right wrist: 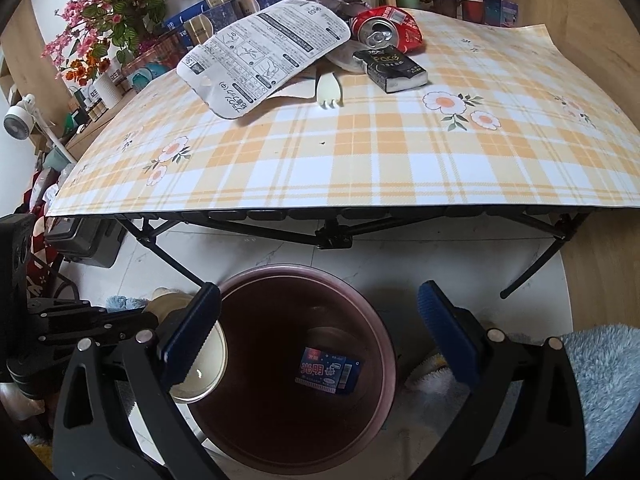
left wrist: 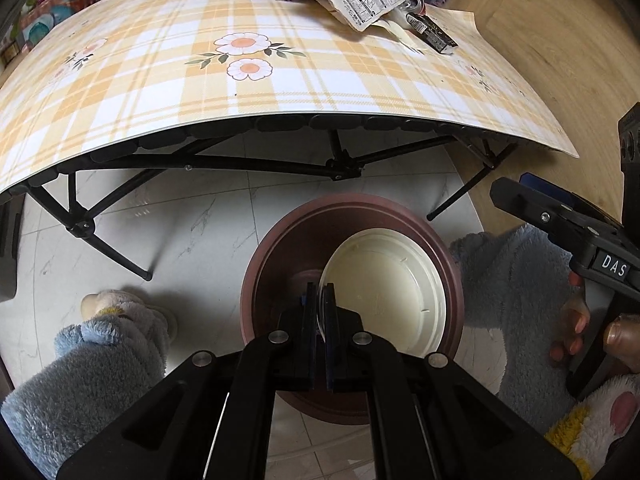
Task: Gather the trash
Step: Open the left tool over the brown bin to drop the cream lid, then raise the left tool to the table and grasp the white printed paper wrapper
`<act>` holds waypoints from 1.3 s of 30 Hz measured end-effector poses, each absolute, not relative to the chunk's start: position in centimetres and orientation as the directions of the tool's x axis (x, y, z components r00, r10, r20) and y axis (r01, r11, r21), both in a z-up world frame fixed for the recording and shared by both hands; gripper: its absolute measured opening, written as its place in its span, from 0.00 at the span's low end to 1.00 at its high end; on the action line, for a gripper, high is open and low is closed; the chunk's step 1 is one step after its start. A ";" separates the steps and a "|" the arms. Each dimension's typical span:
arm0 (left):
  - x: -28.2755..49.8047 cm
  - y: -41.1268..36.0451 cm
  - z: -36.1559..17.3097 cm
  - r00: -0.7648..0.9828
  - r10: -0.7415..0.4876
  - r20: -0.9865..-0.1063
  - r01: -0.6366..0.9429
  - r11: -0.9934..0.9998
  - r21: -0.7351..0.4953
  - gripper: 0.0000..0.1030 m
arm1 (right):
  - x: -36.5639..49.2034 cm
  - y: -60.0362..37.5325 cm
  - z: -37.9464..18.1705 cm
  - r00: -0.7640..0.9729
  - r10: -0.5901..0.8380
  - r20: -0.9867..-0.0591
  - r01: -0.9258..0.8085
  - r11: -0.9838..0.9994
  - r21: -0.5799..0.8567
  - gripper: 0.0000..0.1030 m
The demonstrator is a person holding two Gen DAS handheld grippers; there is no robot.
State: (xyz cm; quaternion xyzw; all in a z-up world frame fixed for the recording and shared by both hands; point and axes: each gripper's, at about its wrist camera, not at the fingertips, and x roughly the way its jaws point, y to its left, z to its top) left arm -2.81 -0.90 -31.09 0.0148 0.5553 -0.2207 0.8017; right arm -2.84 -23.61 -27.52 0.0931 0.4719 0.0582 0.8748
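Note:
A dark red round bin [left wrist: 256, 280] [right wrist: 360, 320] stands on the floor in front of the table. My left gripper [left wrist: 319, 296] is shut on the rim of a cream plastic bowl [left wrist: 392, 292] [right wrist: 208, 356], held over the bin's mouth. My right gripper [right wrist: 320, 340] is open above the bin with nothing between its fingers; it also shows at the right edge [left wrist: 560, 220]. A blue carton [right wrist: 328, 370] lies at the bin's bottom. On the table lie a white printed pouch [right wrist: 260, 52], a crushed red can [right wrist: 384, 28], a black box [right wrist: 390, 70] and a cream spork [right wrist: 328, 88].
The folding table [right wrist: 360, 160] has a yellow plaid cloth and black legs [left wrist: 112, 252]. Boxes, flowers [right wrist: 108, 8] and cups crowd the back. A person's fluffy blue sleeves [left wrist: 80, 380] and slippers are beside the bin. The floor is white tile.

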 end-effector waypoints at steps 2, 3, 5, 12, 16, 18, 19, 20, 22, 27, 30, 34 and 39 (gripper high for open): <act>-2.8 -0.9 -31.1 0.285 -0.337 -0.897 0.369 0.903 -0.222 0.04 | -2.8 -23.6 -27.5 0.545 0.189 -0.817 -0.012 0.976 0.219 0.94; -2.8 -0.9 -31.2 0.283 -0.336 -0.898 0.367 0.903 -0.222 0.04 | -2.8 -23.6 -27.6 0.544 0.189 -0.817 -0.011 0.976 0.219 0.94; -2.7 -0.9 -31.2 0.283 -0.337 -0.898 0.365 0.903 -0.224 0.06 | -2.8 -23.6 -27.6 0.542 0.190 -0.818 -0.013 0.976 0.219 0.94; -2.9 -0.5 -30.3 0.329 -0.333 -0.884 0.352 0.912 -0.212 0.51 | -2.8 -23.5 -27.6 0.540 0.192 -0.820 -0.013 0.975 0.220 0.94; -2.9 -0.3 -30.0 0.350 -0.322 -0.880 0.341 0.918 -0.200 0.69 | -2.8 -23.5 -27.7 0.537 0.197 -0.820 -0.015 0.974 0.225 0.94; -2.9 -0.2 -29.8 0.363 -0.315 -0.877 0.334 0.922 -0.193 0.76 | -2.7 -23.5 -27.8 0.531 0.205 -0.822 -0.018 0.973 0.231 0.94; -2.9 -0.1 -29.7 0.370 -0.309 -0.876 0.329 0.926 -0.188 0.81 | -2.7 -23.5 -27.9 0.531 0.202 -0.823 -0.017 0.974 0.228 0.94; -2.9 0.0 -29.6 0.375 -0.304 -0.876 0.324 0.928 -0.184 0.84 | -2.6 -23.5 -27.9 0.531 0.202 -0.823 -0.017 0.974 0.228 0.94; -2.8 0.2 -29.5 0.382 -0.296 -0.875 0.314 0.933 -0.178 0.87 | -2.7 -23.5 -27.9 0.531 0.203 -0.823 -0.018 0.973 0.229 0.94; -2.9 0.2 -29.6 0.386 -0.280 -0.879 0.310 0.937 -0.162 0.91 | -2.7 -23.5 -27.9 0.529 0.202 -0.824 -0.018 0.974 0.228 0.94; -2.8 0.1 -29.6 0.386 -0.274 -0.881 0.309 0.938 -0.156 0.92 | -2.6 -23.5 -28.0 0.529 0.202 -0.824 -0.017 0.974 0.228 0.94; -2.7 0.3 -29.6 0.385 -0.274 -0.881 0.301 0.940 -0.160 0.94 | -2.7 -23.5 -28.0 0.527 0.198 -0.827 -0.012 0.974 0.226 0.94; -2.6 0.8 -29.3 0.409 -0.258 -0.875 0.277 0.949 -0.150 0.94 | -2.7 -23.7 -27.9 0.526 0.184 -0.830 0.006 0.975 0.221 0.94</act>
